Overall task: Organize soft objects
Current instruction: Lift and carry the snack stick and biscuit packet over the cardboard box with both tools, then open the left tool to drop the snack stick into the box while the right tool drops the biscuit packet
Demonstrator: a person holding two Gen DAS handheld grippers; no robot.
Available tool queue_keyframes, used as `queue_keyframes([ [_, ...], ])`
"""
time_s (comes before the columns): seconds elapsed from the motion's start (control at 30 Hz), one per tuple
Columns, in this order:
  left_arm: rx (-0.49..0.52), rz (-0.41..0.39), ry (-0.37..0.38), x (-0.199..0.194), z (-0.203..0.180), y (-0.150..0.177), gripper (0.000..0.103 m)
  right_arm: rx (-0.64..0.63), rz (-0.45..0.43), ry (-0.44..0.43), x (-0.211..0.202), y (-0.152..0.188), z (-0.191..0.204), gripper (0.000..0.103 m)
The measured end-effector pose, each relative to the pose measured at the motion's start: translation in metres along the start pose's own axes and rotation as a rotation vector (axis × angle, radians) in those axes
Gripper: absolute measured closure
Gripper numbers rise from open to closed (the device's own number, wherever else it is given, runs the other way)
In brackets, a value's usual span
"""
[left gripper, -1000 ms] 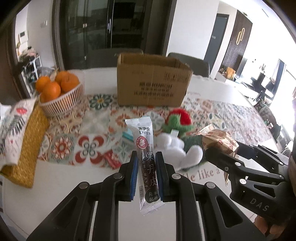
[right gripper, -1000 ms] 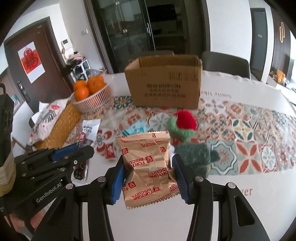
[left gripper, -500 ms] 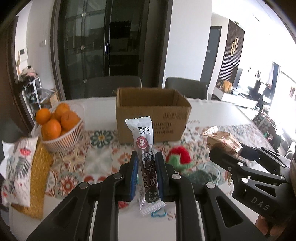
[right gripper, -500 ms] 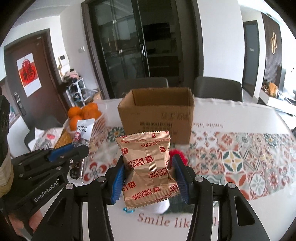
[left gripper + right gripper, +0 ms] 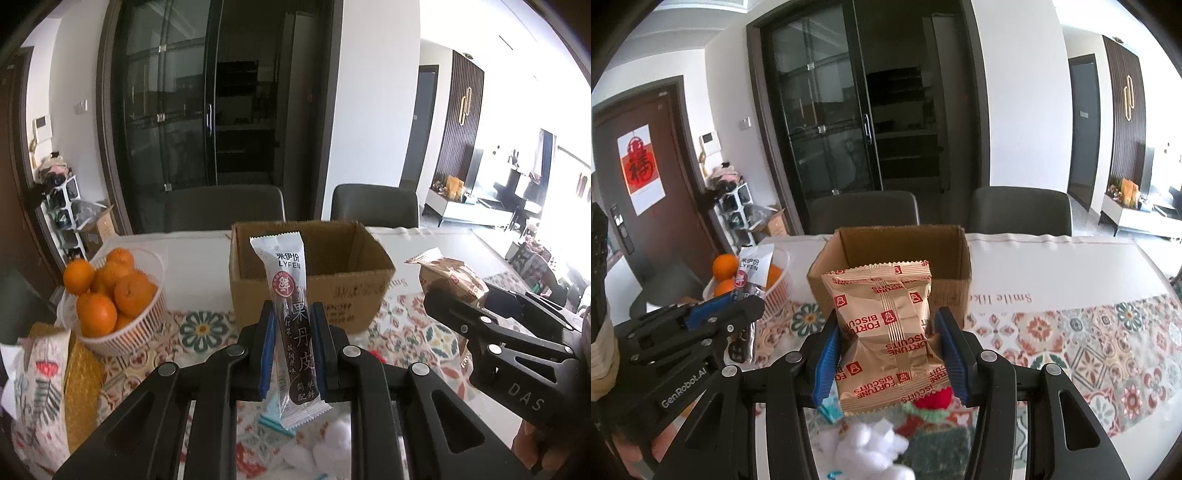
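Left wrist view: snack bar (image 5: 293, 325) stands upright, clamped between fingers (image 5: 266, 350).

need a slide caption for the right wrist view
Right tool grips a fortune biscuits packet before an open cardboard box.

Both claws have risen with the snack stick (image 5: 291, 325) and biscuit packet (image 5: 890, 339), nearing the cardboard box (image 5: 332, 273).
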State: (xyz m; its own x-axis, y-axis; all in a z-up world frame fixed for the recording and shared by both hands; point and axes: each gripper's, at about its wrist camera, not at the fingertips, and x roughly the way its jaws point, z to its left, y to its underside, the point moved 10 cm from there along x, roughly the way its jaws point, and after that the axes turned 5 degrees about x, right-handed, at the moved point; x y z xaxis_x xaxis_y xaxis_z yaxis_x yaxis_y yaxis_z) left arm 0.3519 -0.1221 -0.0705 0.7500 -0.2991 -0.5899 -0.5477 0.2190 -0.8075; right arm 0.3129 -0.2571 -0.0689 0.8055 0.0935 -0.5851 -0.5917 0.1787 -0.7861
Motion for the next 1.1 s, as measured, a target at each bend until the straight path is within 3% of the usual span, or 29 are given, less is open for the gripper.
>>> queue_keyframes([
  [0.43,0.022,-0.008,-0.01,0.044,0.01,-0.052,0.084,0.029,0.003,-0.005,0.046,-0.049,-0.011,0.052],
  [0.73,0.015,0.053,0.021,0.085,0.011,-0.065,0.084,0.033,0.03,0.006,0.077,-0.07,-0.02,0.052],
  [1.1,0.029,0.147,0.03,0.13,0.013,-0.071,0.084,0.047,0.136,0.006,0.129,-0.082,-0.034,0.052],
])
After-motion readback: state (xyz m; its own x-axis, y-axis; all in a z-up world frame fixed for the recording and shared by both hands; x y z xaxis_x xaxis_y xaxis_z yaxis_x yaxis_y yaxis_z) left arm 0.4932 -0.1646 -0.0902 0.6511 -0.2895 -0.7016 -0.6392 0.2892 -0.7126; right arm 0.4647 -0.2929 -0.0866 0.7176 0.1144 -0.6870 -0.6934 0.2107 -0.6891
